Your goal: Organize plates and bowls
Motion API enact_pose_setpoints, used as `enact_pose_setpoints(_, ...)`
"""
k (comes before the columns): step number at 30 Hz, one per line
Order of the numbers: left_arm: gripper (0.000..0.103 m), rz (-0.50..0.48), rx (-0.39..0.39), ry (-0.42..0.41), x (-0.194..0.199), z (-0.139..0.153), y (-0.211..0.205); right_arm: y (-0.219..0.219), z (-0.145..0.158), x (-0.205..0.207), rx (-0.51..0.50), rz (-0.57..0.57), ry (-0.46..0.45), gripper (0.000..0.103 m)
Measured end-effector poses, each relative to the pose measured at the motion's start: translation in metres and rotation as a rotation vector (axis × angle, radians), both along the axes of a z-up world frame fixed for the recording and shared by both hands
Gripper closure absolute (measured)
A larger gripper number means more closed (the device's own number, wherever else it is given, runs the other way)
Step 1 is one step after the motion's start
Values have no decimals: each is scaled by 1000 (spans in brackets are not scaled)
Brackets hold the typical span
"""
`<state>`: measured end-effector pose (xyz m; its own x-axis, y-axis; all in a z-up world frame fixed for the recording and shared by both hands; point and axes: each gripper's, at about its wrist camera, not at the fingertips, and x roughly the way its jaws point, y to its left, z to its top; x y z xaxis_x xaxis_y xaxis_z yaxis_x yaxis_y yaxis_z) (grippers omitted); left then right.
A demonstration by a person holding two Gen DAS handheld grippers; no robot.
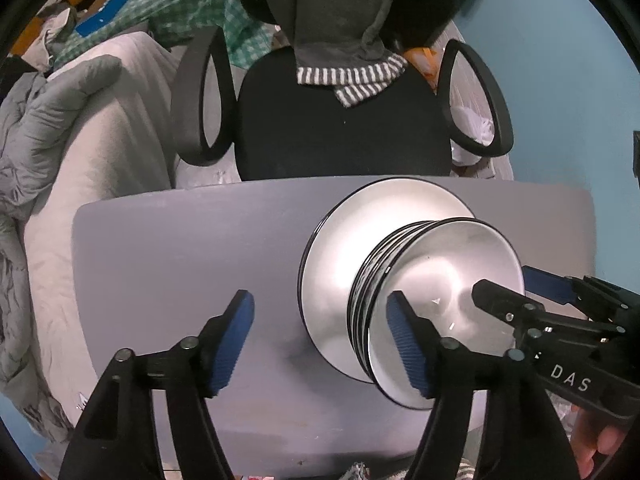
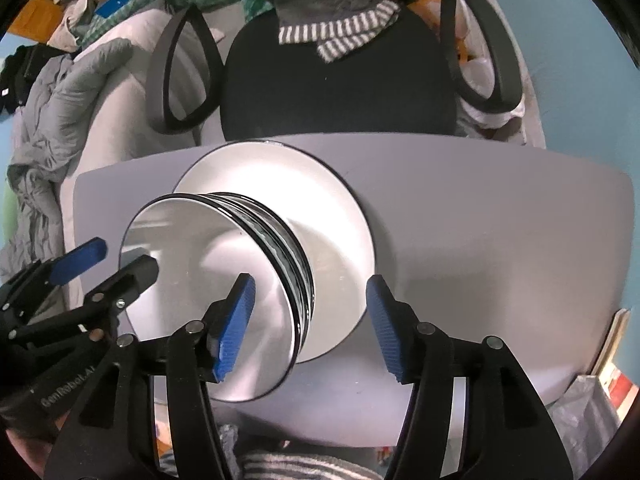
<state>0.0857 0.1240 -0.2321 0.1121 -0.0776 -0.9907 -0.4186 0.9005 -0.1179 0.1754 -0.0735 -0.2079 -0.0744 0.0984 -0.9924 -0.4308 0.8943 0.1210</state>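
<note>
Entry: the stack of bowls (image 1: 436, 304) sat nested on the plates (image 1: 340, 280), right of centre on the grey desk (image 1: 180, 248). Your left gripper (image 1: 320, 344) was spread wide and held nothing, 1 pad just beside the bowls. Your right gripper (image 2: 308, 320) was likewise wide apart and empty, straddling the bowl rims. Judged: stacking looked largely done; no loose dishes were visible, and only final positioning may have remained.
</note>
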Motion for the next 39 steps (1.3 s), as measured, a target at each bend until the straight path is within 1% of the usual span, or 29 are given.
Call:
enact_pose_setpoints(1,24,-9,4,-10,-2,6,-1,0,5,-2,2,0,-16,44)
enact_pose_setpoints(2,23,-19,10,-17,-3,9,-3,0,9,-3,1,2,-30,38)
enact_pose_setpoints(5,22,-49,51,-47,-8,27,-9,0,23,-9,-7,7,-84,38)
enact_pose_setpoints(8,22,-59,64,-74,-15,43,-13,-4,40,-13,4,-3,-128,38)
enact_pose_setpoints(11,20,-42,59,-103,-27,58,-12,-7,57,-19,5,-2,-175,38)
enact_pose_setpoints(13,16,-31,51,-119,-36,67,-12,-10,71,-24,18,-5,-201,38)
enact_pose_setpoints(21,16,-59,51,-150,-70,101,-18,-26,119,-46,34,8,-312,38)
enact_pose_setpoints(25,16,-33,29,-182,-85,120,-19,-32,148,-63,59,13,-375,38)
enact_pose_setpoints(27,16,-19,23,-204,-92,131,-19,-34,157,-68,68,14,-396,38)
enact_pose_setpoints(31,16,-16,64,-261,-107,158,-23,-40,179,-86,84,16,-452,38)
enact_pose_setpoints(34,15,-14,66,-311,-116,174,-26,-43,187,-96,84,24,-486,38)
enact_pose_setpoints(35,14,-18,67,-316,-118,177,-28,-44,191,-100,84,24,-501,38)
enact_pose_setpoints(37,9,-30,87,-318,-122,183,-32,-46,197,-104,88,15,-517,38)
enact_pose_setpoints(39,9,-40,107,-330,-126,189,-37,-49,201,-108,95,0,-528,38)
